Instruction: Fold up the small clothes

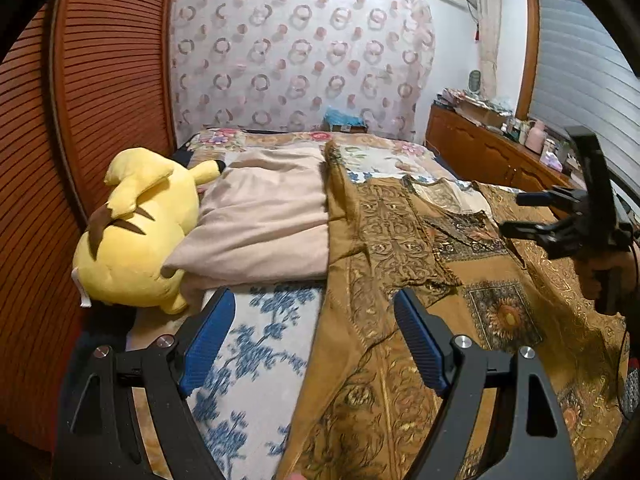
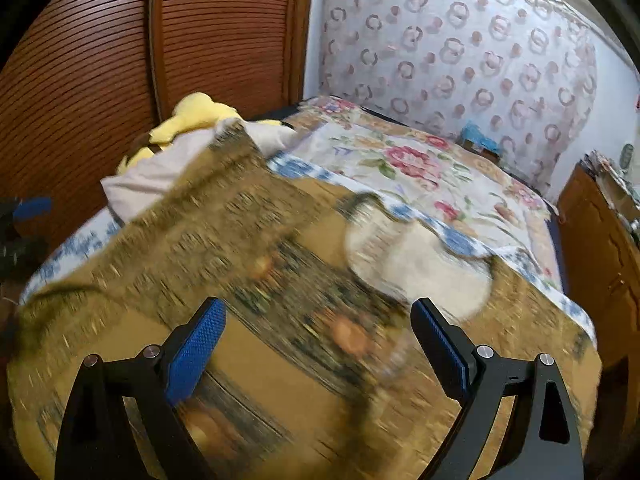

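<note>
A mustard-brown patterned garment [image 1: 472, 288] lies spread on the bed, its neck opening [image 1: 452, 196] toward the far side and one sleeve [image 1: 344, 208] reaching up beside a beige pillow. My left gripper [image 1: 316, 312] hovers open above the garment's left edge, with nothing between its blue pads. In the left wrist view my right gripper [image 1: 510, 214] shows at the right edge, held by a hand, jaws apart. The right wrist view is motion-blurred: the right gripper [image 2: 318, 320] stands open over the garment [image 2: 248, 264], near its pale neck lining [image 2: 416, 268].
A yellow plush toy [image 1: 132, 232] lies at the left against the slatted wooden wardrobe door [image 1: 100, 80], next to the beige pillow [image 1: 264, 216]. A floral bedspread [image 2: 404, 168] covers the bed. A cluttered wooden cabinet [image 1: 492, 148] stands on the right.
</note>
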A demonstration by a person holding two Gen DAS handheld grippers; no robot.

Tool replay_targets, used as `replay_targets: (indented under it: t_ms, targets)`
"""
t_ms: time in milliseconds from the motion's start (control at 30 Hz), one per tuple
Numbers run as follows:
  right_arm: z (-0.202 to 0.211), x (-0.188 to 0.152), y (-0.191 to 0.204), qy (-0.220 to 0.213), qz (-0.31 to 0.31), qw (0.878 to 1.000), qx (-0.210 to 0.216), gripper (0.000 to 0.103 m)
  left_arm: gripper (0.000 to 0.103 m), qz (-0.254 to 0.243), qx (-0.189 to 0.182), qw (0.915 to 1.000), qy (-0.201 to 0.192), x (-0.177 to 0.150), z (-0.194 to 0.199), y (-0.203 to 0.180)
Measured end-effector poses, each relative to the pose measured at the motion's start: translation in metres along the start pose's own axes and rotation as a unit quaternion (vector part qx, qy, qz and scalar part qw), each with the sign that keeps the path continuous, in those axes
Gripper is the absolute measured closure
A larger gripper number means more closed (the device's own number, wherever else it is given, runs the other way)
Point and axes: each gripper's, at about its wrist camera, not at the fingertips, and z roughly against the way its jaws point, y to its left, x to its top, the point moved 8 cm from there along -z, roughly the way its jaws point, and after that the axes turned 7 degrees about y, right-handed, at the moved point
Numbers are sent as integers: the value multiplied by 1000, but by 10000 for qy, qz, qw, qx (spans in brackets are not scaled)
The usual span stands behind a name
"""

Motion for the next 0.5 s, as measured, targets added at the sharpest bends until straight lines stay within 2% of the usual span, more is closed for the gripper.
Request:
replay_targets:
  t_ms: [233, 400, 500]
  targets:
    - [2, -38, -43, 235, -471, 9985, -146, 9, 21, -296, -73, 9994, 157, 19, -18, -19]
    - [0, -49, -57, 404, -643, 9970, -135, 9, 21, -416, -279, 9982, 325, 28, -35, -28]
    - [-3, -54, -56, 481, -651, 9966, -149, 9, 21, -578, -155, 9974, 413, 36, -46, -32]
